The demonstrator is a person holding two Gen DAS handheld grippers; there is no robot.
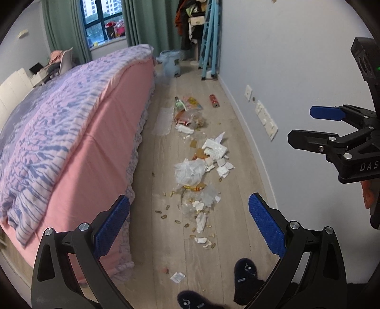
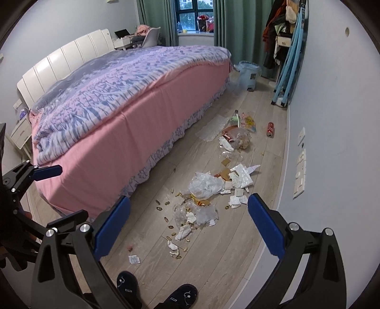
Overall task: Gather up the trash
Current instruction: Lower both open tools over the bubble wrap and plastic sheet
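Both my grippers, left [image 1: 189, 219] and right [image 2: 189, 219], hang spread and empty above two dark slippers [image 2: 182, 296], while trash [image 1: 190, 174] lies strewn along the floor [image 1: 239, 147] between bed [image 1: 78, 133] and wall [image 1: 296, 59].

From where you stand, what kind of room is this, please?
Most likely a home bedroom: a large bed with a white padded headboard, a nightstand beside it, and green curtains at the window. Trash litters the wooden floor.
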